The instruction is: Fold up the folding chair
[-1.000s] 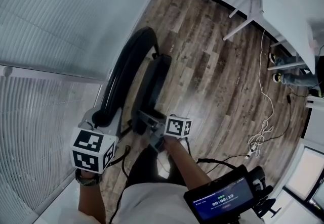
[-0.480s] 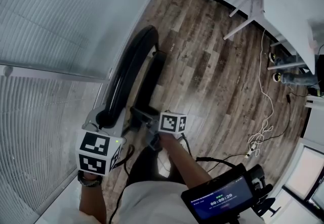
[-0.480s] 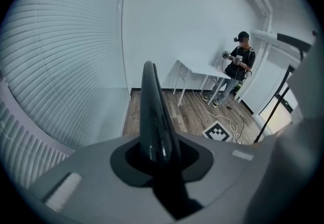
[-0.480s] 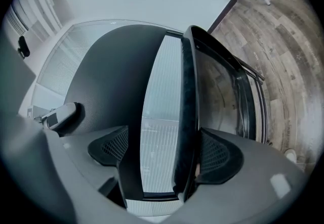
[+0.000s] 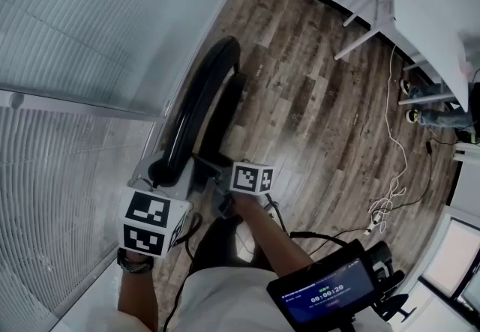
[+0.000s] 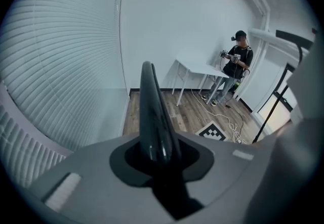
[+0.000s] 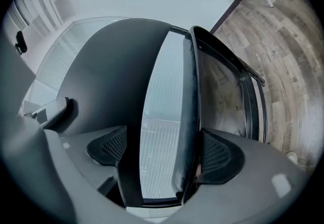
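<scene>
- Showing window blinds [image 5: 75, 61] across the left of the head view and wooden floor [image 5: 315, 113] through the middle and right.
- Finding the black folding chair [image 5: 196, 109] left of centre, standing on that floor just beside the blinds, with seat and back close together.
- Gripping the chair's top rim with the left gripper [image 5: 160, 171] at lower left, jaws narrow and pads on the rim, having just been opening.
- Clamping the seat edge and a frame bar together with the right gripper [image 5: 212, 173] at bottom centre, jaws wide.
- Noting a white cable [image 5: 394, 173] lying at the right.
</scene>
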Tool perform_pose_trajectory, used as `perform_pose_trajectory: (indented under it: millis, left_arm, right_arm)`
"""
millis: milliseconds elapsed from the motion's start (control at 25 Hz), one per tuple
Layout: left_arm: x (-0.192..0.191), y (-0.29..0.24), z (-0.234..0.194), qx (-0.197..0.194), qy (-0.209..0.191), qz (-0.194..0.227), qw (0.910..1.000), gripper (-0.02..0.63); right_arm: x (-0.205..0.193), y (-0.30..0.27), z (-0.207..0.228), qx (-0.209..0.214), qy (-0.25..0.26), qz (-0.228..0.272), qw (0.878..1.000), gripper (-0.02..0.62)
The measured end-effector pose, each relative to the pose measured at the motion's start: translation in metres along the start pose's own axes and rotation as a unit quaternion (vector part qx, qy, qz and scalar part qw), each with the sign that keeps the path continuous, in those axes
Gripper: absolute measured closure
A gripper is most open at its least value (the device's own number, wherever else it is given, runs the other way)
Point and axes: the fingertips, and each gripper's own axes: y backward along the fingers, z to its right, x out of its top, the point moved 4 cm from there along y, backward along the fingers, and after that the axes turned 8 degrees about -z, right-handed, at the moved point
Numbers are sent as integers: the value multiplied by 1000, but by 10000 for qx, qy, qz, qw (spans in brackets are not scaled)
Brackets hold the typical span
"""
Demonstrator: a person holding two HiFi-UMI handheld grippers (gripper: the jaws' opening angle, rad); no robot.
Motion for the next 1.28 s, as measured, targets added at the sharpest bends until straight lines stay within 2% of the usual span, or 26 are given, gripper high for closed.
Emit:
perform_pose_trajectory:
  millis: [240,600,720,1000,1120,1280]
  left_arm:
    - [4,3,-5,-28,103,38,9999,531]
    - [3,-1,-11,11,126,48,9999,531]
    - [1,-3,-10,27,121,57,9999,530]
    - [1,-3,-5,-14,210,69,9998,528]
    - [3,-3,-5,1,227,78,9997,528]
    - [-3,-8,-15,-6,345,148,9993,531]
  right_arm:
    - [3,-2,-3,1,28,-9,10000,169]
    - [2,-6,0,-66,340,-134,9993,170]
    - [0,-6,5,-161,493,-159,9985,201]
    - [-4,2,7,-246,606,-312,9974,202]
    - [-8,12,4,-395,844,-420,9948,205]
    - [-15,27,0,-665,1340,-369,9881,285]
